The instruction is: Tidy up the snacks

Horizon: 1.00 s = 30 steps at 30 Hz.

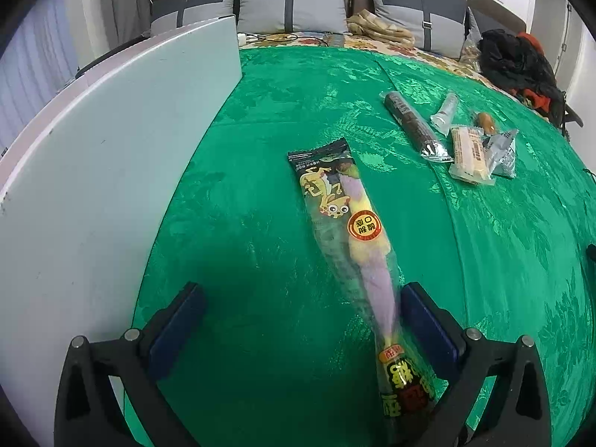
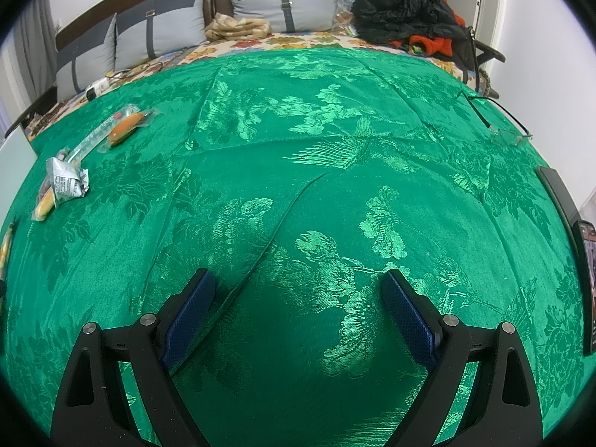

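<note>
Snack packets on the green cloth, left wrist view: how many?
6: long corn-stick packet between the open fingers; farther right, dark stick, white tube, beige bar, silver pouch, small orange snack. Overlaps may hide more.

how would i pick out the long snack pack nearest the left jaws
On the green cloth, right of the white board, a long clear pack lies alone, reaching down between the open left jaws. Its purple-and-yellow stick, cartoon lizard and round orange sticker set it apart from the smaller packs farther back.
</note>
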Available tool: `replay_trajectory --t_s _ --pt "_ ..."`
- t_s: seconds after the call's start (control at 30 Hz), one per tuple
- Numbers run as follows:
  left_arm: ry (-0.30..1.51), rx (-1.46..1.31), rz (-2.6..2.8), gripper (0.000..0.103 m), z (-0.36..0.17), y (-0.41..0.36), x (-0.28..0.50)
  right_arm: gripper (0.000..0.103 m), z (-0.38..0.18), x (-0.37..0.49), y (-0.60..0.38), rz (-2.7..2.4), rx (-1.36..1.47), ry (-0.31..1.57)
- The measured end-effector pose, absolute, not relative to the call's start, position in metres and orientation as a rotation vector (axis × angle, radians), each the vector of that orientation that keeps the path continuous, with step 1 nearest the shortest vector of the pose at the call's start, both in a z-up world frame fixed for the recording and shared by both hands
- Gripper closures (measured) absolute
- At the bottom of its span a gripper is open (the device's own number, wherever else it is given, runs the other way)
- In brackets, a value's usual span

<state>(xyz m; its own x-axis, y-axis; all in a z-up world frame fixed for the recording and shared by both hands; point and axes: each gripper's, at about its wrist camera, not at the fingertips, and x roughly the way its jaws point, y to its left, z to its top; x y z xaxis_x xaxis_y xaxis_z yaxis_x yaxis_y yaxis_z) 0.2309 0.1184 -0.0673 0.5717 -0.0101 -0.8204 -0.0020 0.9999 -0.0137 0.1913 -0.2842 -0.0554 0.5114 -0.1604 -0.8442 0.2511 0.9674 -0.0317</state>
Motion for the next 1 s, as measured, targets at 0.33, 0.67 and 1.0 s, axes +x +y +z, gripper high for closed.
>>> replay_trajectory --t_s 0.33,0.67,1.0 --pt "0.962 -0.014 -0.004 0.000 -0.068 0.118 0.231 0.009 -0.055 0.191 -0.284 -0.248 0.099 1.004" --pt "1.035 -0.016 -0.017 0.004 -0.064 0.119 0.235 0.009 -0.055 0.194 -0.282 -0.207 0.089 1.023" --pt "1.034 0.037 -0.121 0.087 -0.050 0.101 0.220 0.012 -0.035 0.299 -0.136 0.377 0.003 1.022"
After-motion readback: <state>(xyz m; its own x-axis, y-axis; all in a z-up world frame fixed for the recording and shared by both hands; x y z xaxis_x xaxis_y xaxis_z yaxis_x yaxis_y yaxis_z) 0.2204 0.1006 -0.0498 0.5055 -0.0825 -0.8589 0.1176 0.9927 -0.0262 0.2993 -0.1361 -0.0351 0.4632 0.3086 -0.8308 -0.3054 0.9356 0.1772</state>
